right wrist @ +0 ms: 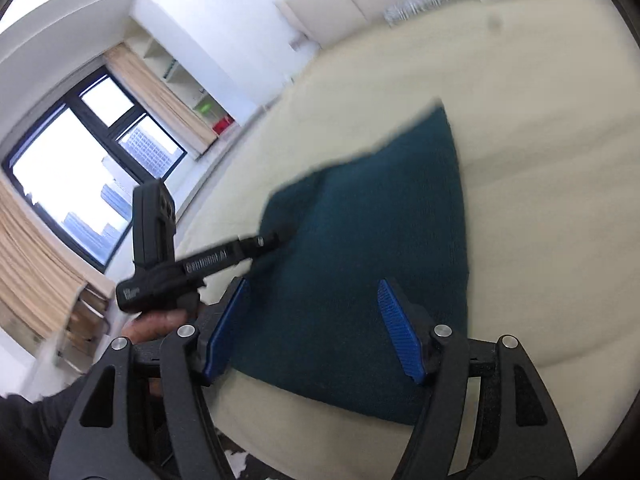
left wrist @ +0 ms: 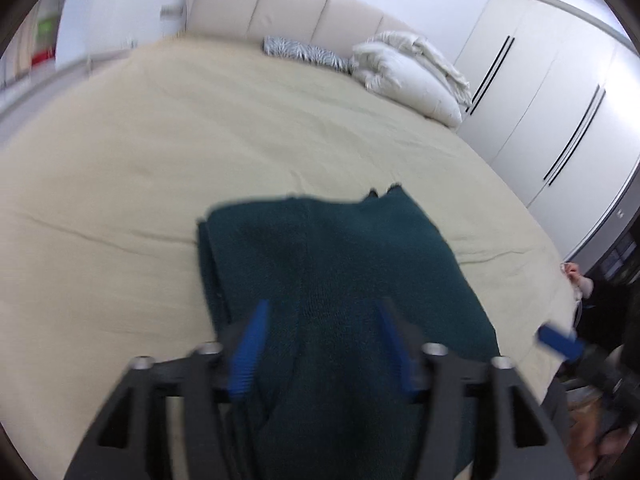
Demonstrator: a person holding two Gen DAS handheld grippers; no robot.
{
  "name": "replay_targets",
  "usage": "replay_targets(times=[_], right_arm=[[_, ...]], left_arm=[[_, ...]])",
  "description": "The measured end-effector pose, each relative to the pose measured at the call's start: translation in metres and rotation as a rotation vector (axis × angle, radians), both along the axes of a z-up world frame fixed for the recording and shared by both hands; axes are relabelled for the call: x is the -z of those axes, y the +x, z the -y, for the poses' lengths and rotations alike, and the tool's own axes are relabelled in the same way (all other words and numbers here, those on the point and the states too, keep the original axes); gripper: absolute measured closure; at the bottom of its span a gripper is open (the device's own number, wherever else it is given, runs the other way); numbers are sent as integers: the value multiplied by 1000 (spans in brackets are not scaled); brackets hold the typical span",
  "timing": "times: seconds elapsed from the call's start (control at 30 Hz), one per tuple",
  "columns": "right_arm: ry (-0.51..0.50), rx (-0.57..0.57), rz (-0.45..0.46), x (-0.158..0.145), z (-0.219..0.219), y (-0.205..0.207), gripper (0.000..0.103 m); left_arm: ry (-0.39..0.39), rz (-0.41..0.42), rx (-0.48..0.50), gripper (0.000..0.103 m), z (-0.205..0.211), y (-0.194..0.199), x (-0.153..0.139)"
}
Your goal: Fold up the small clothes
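A dark green knitted garment (left wrist: 340,260) lies folded into a rough rectangle on the beige bed (left wrist: 160,160). My left gripper (left wrist: 322,308) hovers over its near end, blue pads spread wide, nothing pinched between them. In the right wrist view the same garment (right wrist: 360,232) lies flat ahead, and my right gripper (right wrist: 312,286) stands open above its near edge, its pads apart from the cloth. The left gripper (right wrist: 268,240) shows there from the side, its tip at the garment's left edge. One blue finger of the right gripper (left wrist: 560,342) shows at the right of the left wrist view.
White pillows (left wrist: 408,80) and a zebra-patterned cushion (left wrist: 300,52) lie by the padded headboard (left wrist: 288,4). White wardrobe doors (left wrist: 560,100) run along the bed's right side. A window with curtains (right wrist: 80,184) is on the left. A hand (right wrist: 152,326) holds the left tool.
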State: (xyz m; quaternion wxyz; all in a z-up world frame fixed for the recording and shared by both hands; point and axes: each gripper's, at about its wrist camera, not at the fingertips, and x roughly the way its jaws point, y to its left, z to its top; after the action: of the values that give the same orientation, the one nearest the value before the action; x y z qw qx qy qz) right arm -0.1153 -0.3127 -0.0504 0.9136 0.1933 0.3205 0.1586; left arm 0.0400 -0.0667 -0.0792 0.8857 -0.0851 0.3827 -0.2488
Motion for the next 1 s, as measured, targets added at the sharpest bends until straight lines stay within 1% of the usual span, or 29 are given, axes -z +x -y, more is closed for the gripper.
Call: replay_targets(times=[0.03, 0.07, 0.1, 0.13, 0.17, 0.2, 0.23, 0.27, 0.33, 0.37, 0.4, 0.43, 0.5, 0.53, 0.6, 0.63, 0.67, 0.7, 0.73, 0.77, 0.8, 0.87, 0.93, 1.0], right_arm=[[-46, 13, 40, -13, -4, -5, 37], [-104, 31, 92, -28, -10, -12, 37], [-160, 50, 154, -44, -16, -20, 34], [-208, 70, 219, -59, -22, -28, 27], [-250, 98, 282, -74, -27, -36, 22], [-294, 137, 354, -90, -32, -46, 10], [-328, 170, 415, -102, -36, -55, 2], [-366, 213, 496, -115, -40, -66, 1], [-399, 259, 597, -137, -45, -79, 0], [-398, 262, 617, -148, -44, -84, 0], [-381, 257, 631, -158, -43, -87, 0], [-358, 253, 639, -167, -42, -92, 0], [-310, 254, 670, -183, -40, -103, 0], [-285, 259, 680, -191, -35, -106, 0], [-254, 284, 650, -205, -24, -113, 0], [-249, 302, 625, -211, -19, -116, 0], [-252, 322, 612, -215, -16, -116, 0], [-251, 337, 614, -221, -11, -119, 0], [-246, 345, 629, -226, 0, -134, 0], [-242, 353, 648, -232, 4, -141, 0], [-242, 359, 669, -236, 6, -147, 0], [-265, 362, 697, -247, 5, -157, 0], [-293, 362, 700, -251, 3, -163, 0], [-289, 340, 668, -250, 1, -160, 0]], left_arm=[[12, 47, -24, 18, -4, -10, -11], [25, 101, -59, 6, -10, -22, -23], [33, 162, -100, 0, -16, -35, -37], [39, 212, -132, 0, -21, -45, -49], [58, 272, -171, 0, -27, -57, -65], [77, 306, -196, 0, -30, -63, -75], [110, 348, -239, 0, -33, -72, -90], [140, 385, -289, 0, -36, -79, -103], [163, 458, -376, 0, -42, -92, -126], [158, 516, -441, 0, -47, -102, -141], [147, 556, -479, 0, -52, -109, -153], [130, 598, -495, 0, -56, -117, -164], [110, 702, -493, 0, -63, -134, -187], [122, 733, -485, 0, -65, -138, -197], [191, 803, -443, 0, -63, -150, -216], [224, 838, -444, 0, -62, -154, -224], [253, 865, -476, 0, -61, -160, -231], [270, 872, -519, 0, -62, -163, -238], [281, 863, -543, 0, -64, -165, -243], [276, 851, -543, 0, -66, -168, -248], [254, 840, -530, 0, -68, -168, -251], [223, 804, -521, 0, -71, -168, -253], [225, 750, -511, 0, -70, -163, -247], [235, 656, -479, 0, -68, -148, -233]])
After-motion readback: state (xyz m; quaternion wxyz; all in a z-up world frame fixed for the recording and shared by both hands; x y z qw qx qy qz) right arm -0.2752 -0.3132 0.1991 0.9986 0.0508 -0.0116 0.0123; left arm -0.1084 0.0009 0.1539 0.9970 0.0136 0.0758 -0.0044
